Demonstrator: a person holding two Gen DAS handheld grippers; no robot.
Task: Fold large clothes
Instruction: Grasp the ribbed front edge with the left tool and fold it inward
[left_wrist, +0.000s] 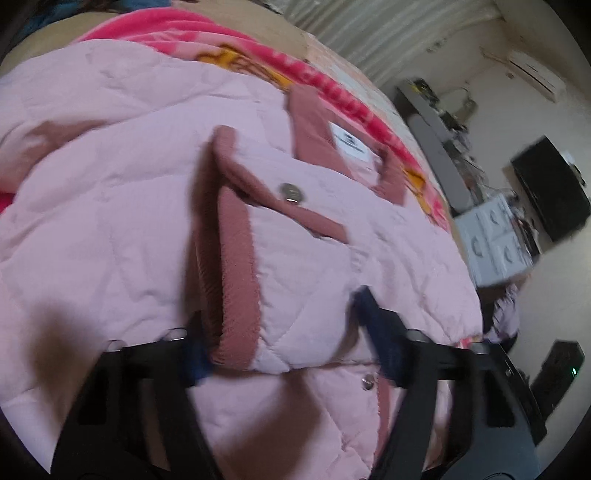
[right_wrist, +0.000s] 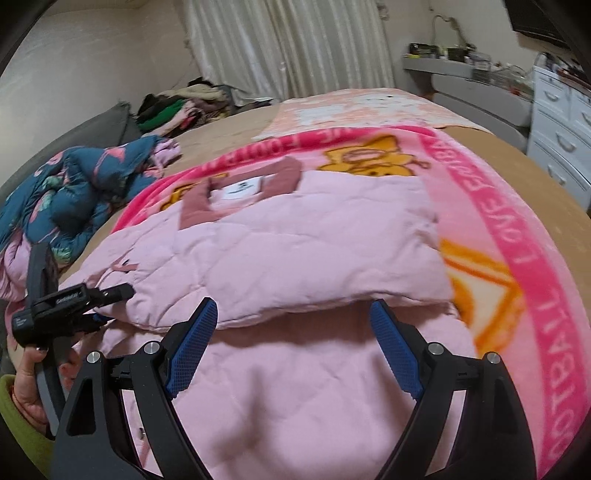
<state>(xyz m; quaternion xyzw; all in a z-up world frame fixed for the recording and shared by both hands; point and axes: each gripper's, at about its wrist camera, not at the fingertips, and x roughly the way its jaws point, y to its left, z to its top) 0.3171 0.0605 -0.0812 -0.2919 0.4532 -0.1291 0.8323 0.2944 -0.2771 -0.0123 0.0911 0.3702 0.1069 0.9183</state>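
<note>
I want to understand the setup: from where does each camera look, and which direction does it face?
Left wrist: sits on the left gripper, looks down at the pink jacket; its fingers straddle a collar fold.
Right wrist: sits on the right gripper, looks across the bed toward the curtain; its open fingers show, and a hand holding the left gripper.
Shared: the jacket, its white label, the pink blanket.

The left tongs (left_wrist: 284, 339) angle downward, jaws half closed, blue pads (left_wrist: 376, 332) flanking a fabric fold. The right tongs (right_wrist: 291, 347) stand wide apart, gripping nothing. At the lower left of the right wrist view, a hand (right_wrist: 26, 384) in a green sleeve grips the left tongs' handle.
</note>
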